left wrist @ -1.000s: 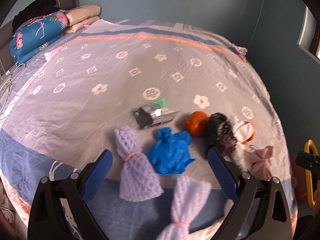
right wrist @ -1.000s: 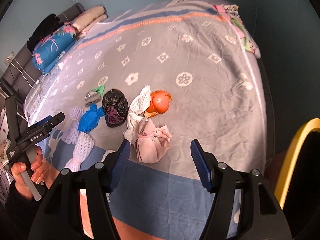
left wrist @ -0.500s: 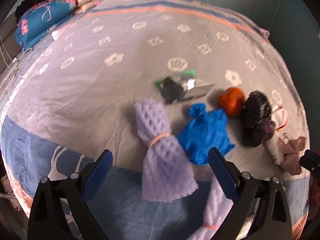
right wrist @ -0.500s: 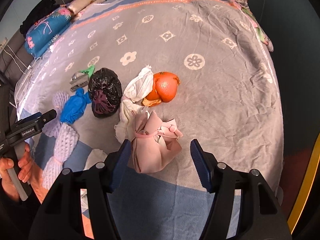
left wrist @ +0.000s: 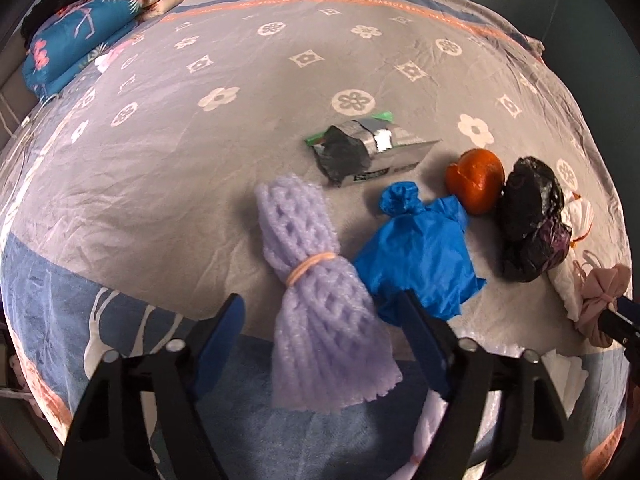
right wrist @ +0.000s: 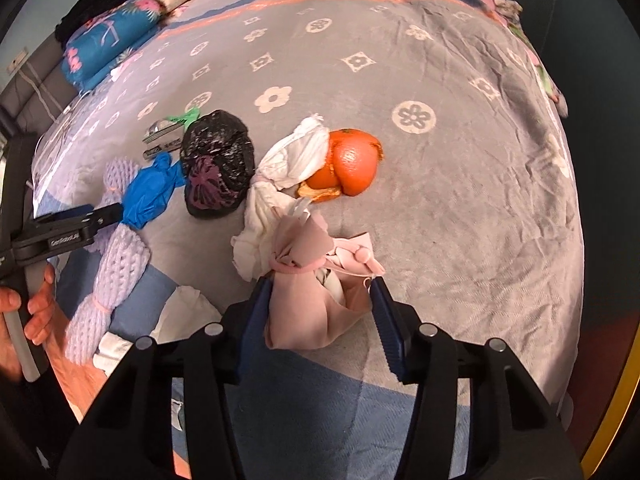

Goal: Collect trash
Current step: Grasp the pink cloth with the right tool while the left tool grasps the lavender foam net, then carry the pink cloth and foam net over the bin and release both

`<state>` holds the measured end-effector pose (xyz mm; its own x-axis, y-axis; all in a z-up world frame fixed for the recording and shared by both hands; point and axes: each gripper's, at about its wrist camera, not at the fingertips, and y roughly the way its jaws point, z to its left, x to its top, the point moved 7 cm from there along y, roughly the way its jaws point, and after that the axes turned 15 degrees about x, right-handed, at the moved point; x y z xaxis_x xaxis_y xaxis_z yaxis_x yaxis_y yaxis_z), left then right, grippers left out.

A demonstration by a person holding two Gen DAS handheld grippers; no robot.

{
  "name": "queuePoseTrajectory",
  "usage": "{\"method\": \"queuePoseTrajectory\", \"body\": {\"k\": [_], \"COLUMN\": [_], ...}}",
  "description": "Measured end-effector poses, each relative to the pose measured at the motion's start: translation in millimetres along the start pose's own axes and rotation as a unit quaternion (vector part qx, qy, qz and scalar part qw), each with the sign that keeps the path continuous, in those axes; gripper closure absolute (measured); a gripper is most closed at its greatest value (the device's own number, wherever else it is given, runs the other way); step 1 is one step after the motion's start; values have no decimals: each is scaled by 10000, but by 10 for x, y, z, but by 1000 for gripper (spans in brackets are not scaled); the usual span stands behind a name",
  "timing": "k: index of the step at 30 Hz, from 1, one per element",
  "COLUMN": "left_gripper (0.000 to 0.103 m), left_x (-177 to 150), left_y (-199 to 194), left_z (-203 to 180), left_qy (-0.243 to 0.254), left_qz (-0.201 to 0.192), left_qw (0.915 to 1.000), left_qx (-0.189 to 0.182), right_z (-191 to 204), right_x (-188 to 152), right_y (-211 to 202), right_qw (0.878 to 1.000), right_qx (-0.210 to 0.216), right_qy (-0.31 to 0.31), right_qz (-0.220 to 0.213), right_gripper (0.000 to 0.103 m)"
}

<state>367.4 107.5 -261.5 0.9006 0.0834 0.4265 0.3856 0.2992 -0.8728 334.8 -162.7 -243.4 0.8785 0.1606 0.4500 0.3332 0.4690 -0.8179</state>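
Trash lies on the bed near its front edge. My left gripper [left wrist: 324,320] is open, its jaws on either side of the lower end of a lilac foam net bundle [left wrist: 316,288] tied with a rubber band. Beside the bundle lie a blue bag [left wrist: 420,252], a silver wrapper [left wrist: 368,152], orange peel [left wrist: 476,176] and a black bag [left wrist: 532,216]. My right gripper [right wrist: 320,312] is open, its jaws flanking a pink tied bag [right wrist: 312,300]. White tissue [right wrist: 276,200] and orange peel [right wrist: 352,164] lie just beyond it.
The grey patterned bedspread [left wrist: 200,140] stretches far beyond the trash. Folded quilts and pillows [left wrist: 80,44] sit at the far left corner. A second lilac foam bundle [right wrist: 108,276] and white paper [right wrist: 180,312] lie at the bed's front edge. A yellow rim [right wrist: 616,400] shows at the right.
Both grippers have moved forward and down: the left over the lilac foam bundle, the right over the pink bag. Both sets of jaws have narrowed around them.
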Motion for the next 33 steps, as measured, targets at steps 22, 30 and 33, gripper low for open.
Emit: {"method": "queuePoseTrajectory", "body": {"k": [22,30,33], "left_gripper": [72,73,73], "left_x": [38,139,107], "left_y": [-237,-529,-619], "left_z": [342,522,455], "left_qy": [-933,-1263,-1157], "left_qz": [-113,-621,-711], "left_qw": [9940,9868,9873], "left_qx": [-556,-801,-827], "right_z": [-13,59,61], "right_x": [37,70,31], "right_y": [-186,-533,-624], "right_qw": [9970,9946,9935], "right_qx": [605,699,757], "right_qy": [387,397,497], "right_qz": [-279,-654,-684], "right_gripper": [84,84,84]}}
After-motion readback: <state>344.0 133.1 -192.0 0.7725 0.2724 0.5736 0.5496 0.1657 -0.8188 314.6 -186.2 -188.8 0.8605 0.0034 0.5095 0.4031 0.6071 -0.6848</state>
